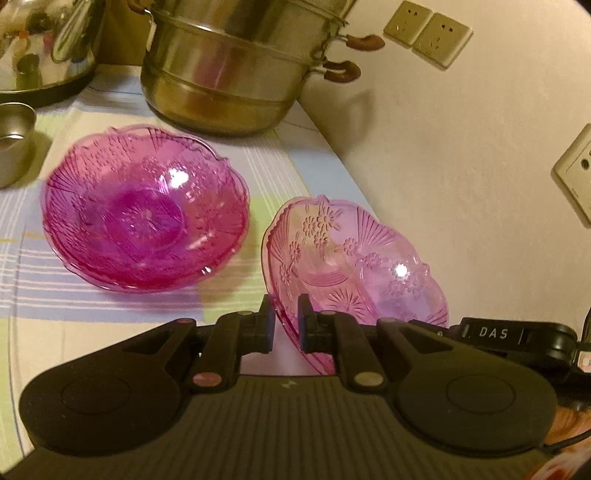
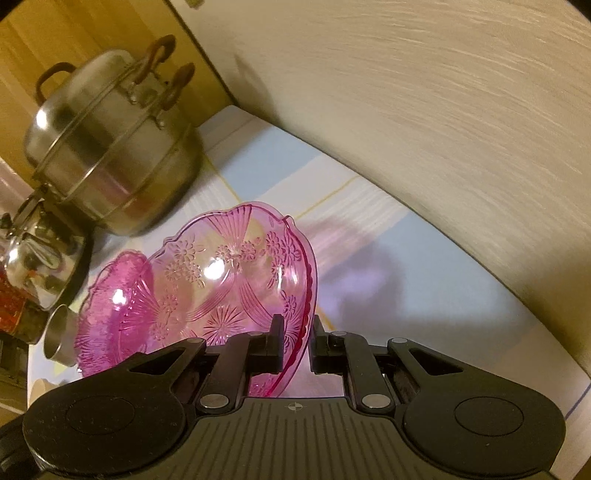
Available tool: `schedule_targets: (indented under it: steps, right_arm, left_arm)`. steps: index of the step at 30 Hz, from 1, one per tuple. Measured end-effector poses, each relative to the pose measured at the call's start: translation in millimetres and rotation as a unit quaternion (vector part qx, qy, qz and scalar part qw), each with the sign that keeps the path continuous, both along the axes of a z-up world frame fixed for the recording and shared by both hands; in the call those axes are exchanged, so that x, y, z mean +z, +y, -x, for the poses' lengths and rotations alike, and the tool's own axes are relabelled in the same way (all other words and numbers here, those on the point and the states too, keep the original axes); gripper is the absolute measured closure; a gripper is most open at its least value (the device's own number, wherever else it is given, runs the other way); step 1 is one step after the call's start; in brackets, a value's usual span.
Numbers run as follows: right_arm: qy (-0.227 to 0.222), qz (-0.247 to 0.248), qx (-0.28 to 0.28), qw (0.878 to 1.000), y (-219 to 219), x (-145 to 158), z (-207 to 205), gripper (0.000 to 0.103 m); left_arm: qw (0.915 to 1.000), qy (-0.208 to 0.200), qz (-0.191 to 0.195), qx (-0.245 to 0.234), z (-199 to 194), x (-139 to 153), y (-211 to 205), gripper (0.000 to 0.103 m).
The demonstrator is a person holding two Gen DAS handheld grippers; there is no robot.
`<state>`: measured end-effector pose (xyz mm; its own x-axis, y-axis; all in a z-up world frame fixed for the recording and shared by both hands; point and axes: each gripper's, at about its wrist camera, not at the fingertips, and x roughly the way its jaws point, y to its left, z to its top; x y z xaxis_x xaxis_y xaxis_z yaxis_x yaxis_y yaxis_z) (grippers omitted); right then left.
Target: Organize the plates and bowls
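Note:
A pale pink glass bowl (image 1: 354,258) with flower patterns hangs tilted above the cloth. My left gripper (image 1: 286,325) is shut on its near rim. My right gripper (image 2: 297,343) is shut on the rim of the same bowl (image 2: 221,273) from the opposite side. Part of the right gripper's black body (image 1: 517,338) shows behind the bowl in the left wrist view. A stack of darker pink glass bowls (image 1: 144,210) rests on the table to the left, and in the right wrist view the stack (image 2: 110,314) lies beyond the held bowl.
A large steel steamer pot (image 1: 236,74) stands at the back of the striped tablecloth (image 1: 280,166), beside a shiny kettle (image 1: 37,44) and a small steel cup (image 1: 11,144). The wall with sockets (image 1: 428,33) runs close along the right.

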<state>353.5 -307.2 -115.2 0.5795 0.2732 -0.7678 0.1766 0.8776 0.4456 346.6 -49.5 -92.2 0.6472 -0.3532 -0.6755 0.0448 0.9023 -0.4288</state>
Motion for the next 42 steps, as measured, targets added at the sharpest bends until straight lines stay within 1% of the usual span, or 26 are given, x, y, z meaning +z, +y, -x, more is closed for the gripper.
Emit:
schedule_targets:
  steps: [11, 21, 27, 32, 42]
  right_arm:
    - [-0.026, -0.006, 0.012, 1.000, 15.8, 12.5, -0.1, 0.091]
    - [-0.055, 0.005, 0.031, 0.998, 39.4, 29.2, -2.6, 0.091]
    - [-0.062, 0.004, 0.041, 0.997, 54.2, 33.2, -7.6, 0.091]
    - [-0.067, 0.001, 0.054, 0.996, 68.3, 35.6, -12.8, 0.091]
    - [-0.072, 0.001, 0.078, 0.994, 98.2, 36.7, -26.1, 0.091]
  left_arm:
    - [0.9996, -0.023, -0.009, 0.015, 1.9, 14.5, 13.3, 0.092]
    - [0.9986, -0.037, -0.012, 0.035, 1.7, 25.1, 34.8, 0.093]
    - [0.9977, -0.044, -0.020, 0.047, 2.0, 30.5, 46.7, 0.093]
    - [0.9970, -0.044, -0.017, 0.062, 1.8, 33.1, 61.9, 0.093]
    - [0.9951, -0.043, -0.023, 0.086, 2.8, 34.7, 89.3, 0.092]
